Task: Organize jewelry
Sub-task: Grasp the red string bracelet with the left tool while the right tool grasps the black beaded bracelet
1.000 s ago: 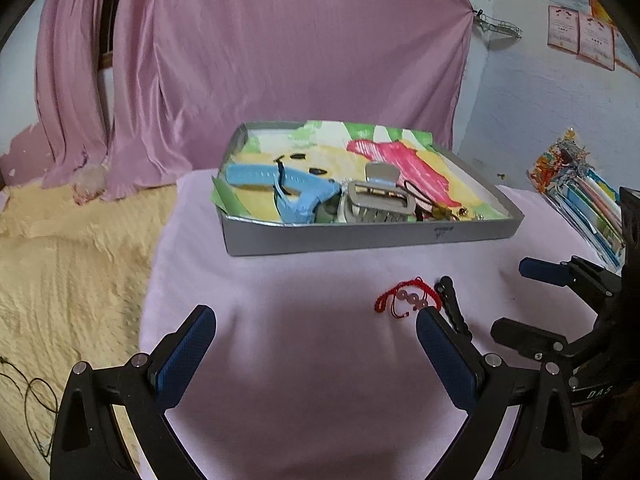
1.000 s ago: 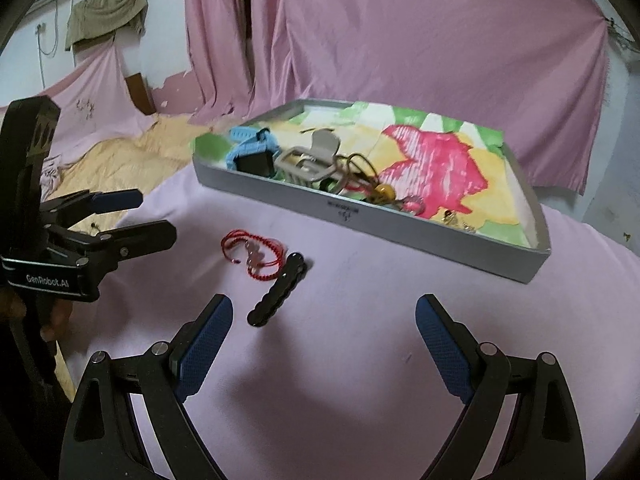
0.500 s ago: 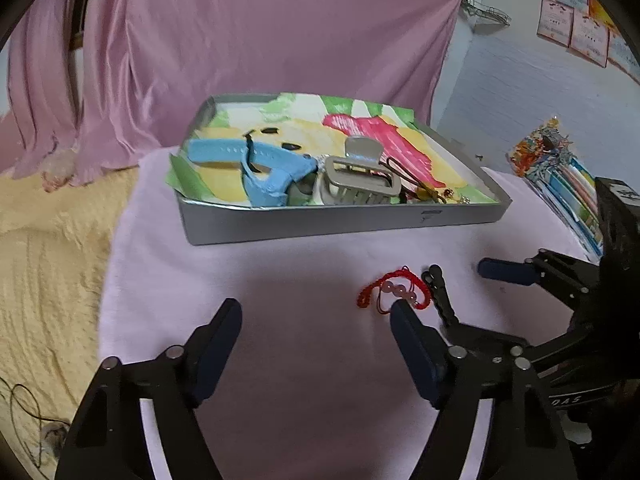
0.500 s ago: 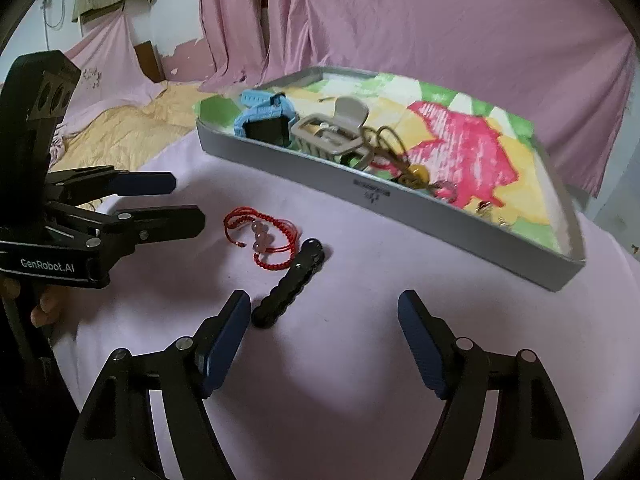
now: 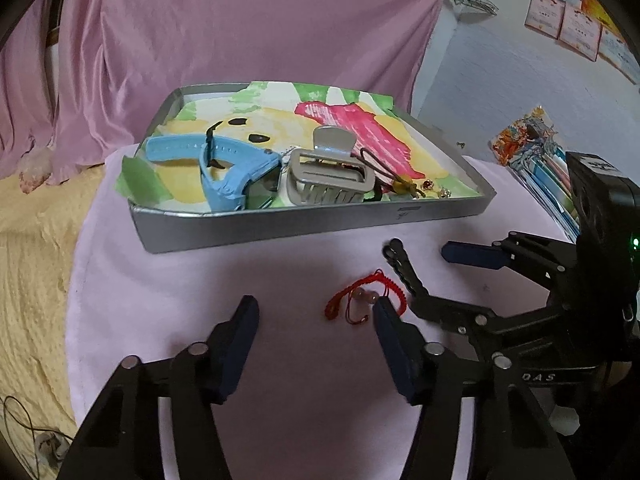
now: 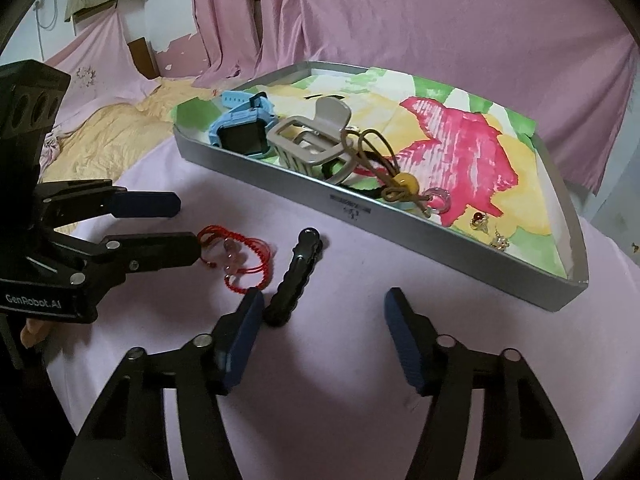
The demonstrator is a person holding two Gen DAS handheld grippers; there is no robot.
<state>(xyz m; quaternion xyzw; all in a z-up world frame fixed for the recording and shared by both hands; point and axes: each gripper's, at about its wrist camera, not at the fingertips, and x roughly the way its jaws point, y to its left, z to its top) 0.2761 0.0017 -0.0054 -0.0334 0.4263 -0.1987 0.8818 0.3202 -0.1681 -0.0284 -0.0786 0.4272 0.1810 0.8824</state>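
Left gripper [image 5: 312, 312]: my jaws are spread wide and hold nothing; one pad sits just beside the red cord bracelet.
Right gripper [image 6: 324, 308]: also spread and empty; its left pad nearly touches the black hair clip.
Step in hand: I judge this the pickup of the two loose pieces. I should lower straight down, straddle each piece, and close across the clip's narrow body so it can't roll.
Red cord bracelet [image 6: 240, 256]: thin looped red string with pale pink beads, limp on the pink cloth [image 6: 340, 420]; I should pinch the beads or bunched cord.
Black hair clip [image 6: 298, 276]: long, ridged, glossy, just beside the bracelet.
Tray [image 5: 312, 224]: farther back, grey, already holding a blue watch [image 5: 224, 168], a beige claw clip [image 5: 328, 180] and earrings [image 6: 488, 228].
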